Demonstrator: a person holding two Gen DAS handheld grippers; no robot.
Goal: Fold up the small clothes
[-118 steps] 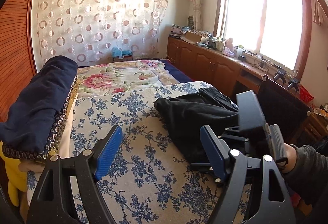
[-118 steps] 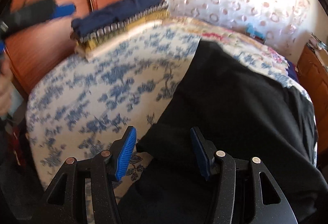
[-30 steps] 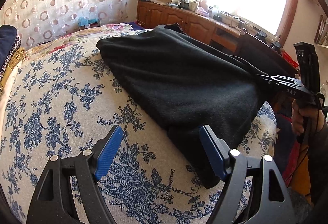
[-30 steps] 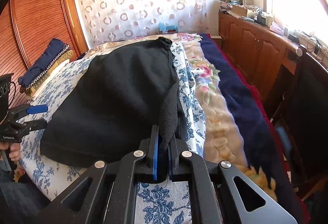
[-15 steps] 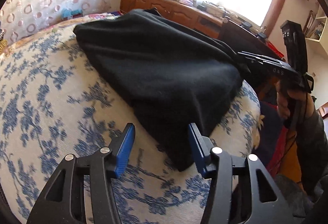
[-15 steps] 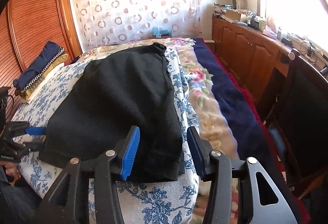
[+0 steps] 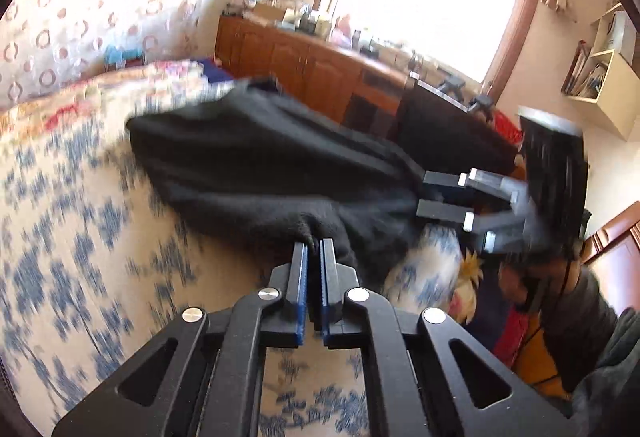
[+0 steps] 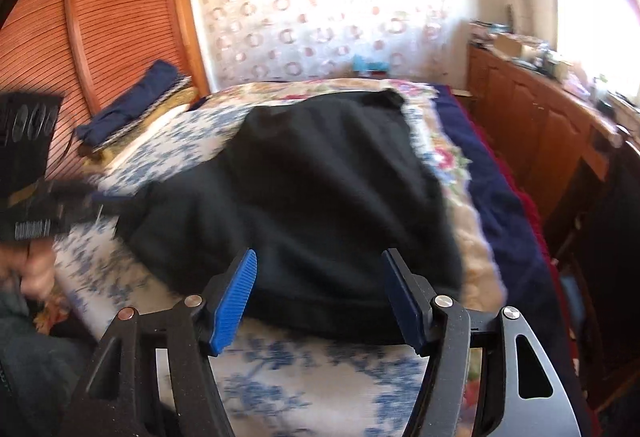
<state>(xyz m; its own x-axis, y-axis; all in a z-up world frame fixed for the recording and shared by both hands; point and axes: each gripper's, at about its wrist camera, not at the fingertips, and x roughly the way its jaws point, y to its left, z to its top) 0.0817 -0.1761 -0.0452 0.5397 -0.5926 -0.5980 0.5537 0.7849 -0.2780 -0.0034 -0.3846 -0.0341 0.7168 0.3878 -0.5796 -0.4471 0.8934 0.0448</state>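
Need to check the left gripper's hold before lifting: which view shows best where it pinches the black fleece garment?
The left wrist view: the left gripper is shut on a near hem of the black fleece garment. In the right wrist view that gripper is a blurred shape at the garment's left edge.

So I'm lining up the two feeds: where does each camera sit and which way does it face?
Left wrist: on the left gripper, shut on the black garment hem, looking across the bed to the window; the right gripper and its hand show.
Right wrist: on the right gripper, fingers open over the garment's near edge, facing the curtain and wardrobe; the left gripper shows, blurred.
Shared: garment, floral bed cover, each other's gripper.
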